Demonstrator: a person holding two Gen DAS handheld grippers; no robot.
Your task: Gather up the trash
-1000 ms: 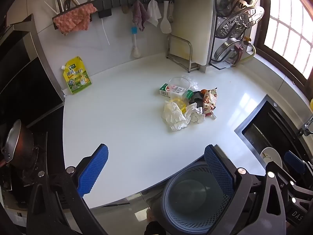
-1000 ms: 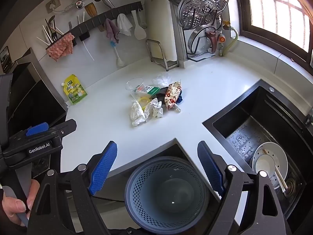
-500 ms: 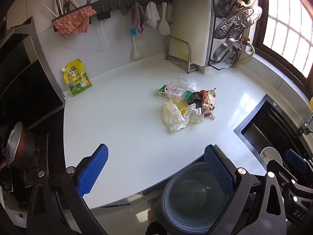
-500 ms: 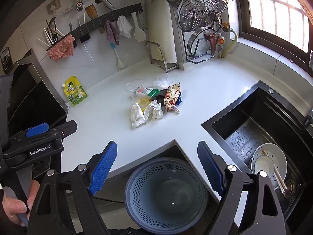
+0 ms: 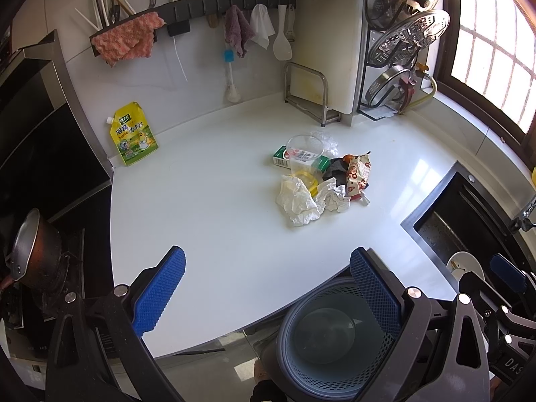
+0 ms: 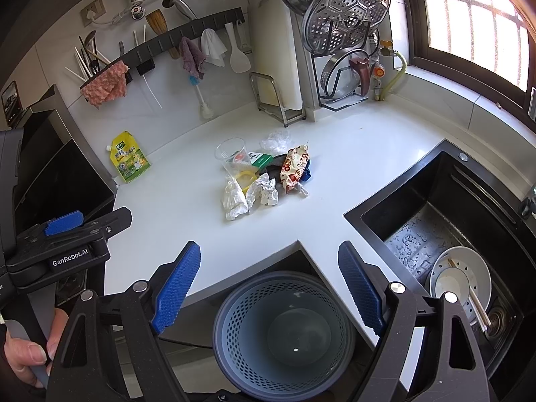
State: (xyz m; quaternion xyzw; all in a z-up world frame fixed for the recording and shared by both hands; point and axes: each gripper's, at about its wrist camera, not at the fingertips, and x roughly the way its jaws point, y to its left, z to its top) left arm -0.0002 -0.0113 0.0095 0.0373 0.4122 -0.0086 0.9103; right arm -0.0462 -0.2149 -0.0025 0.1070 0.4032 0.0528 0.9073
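Left tongs: spread wide, nothing between the blue pads; held over the near edge of the bench, well short of the trash.
Right tongs: spread wide, holding nothing; held above the bin, well short of the trash.
Trash: one small heap on the bench, between the sink and the yellow pouch, all pieces touching or overlapping.
Tissues: two crumpled white wads on the side of the heap nearest the bin.
Cup: clear plastic, lying tilted at the back of the heap, mouth toward the wall, resting against the carton.
Carton: green and white, lying flat behind the cup.
Wrapper: printed snack bag on the sink side of the heap, over a dark scrap.
Film: crumpled clear plastic at the far side of the heap, toward the wall.
Bin: grey-blue perforated basket on the floor below the notch in the bench edge, nothing inside but a speck or two.
Sink: black, right of the heap; a white bowl with chopsticks sits in it.
Pouch: yellow, leaning at the wall, well left of the heap.
Hand: grips the handle of the left tool at the lower left of the right view.
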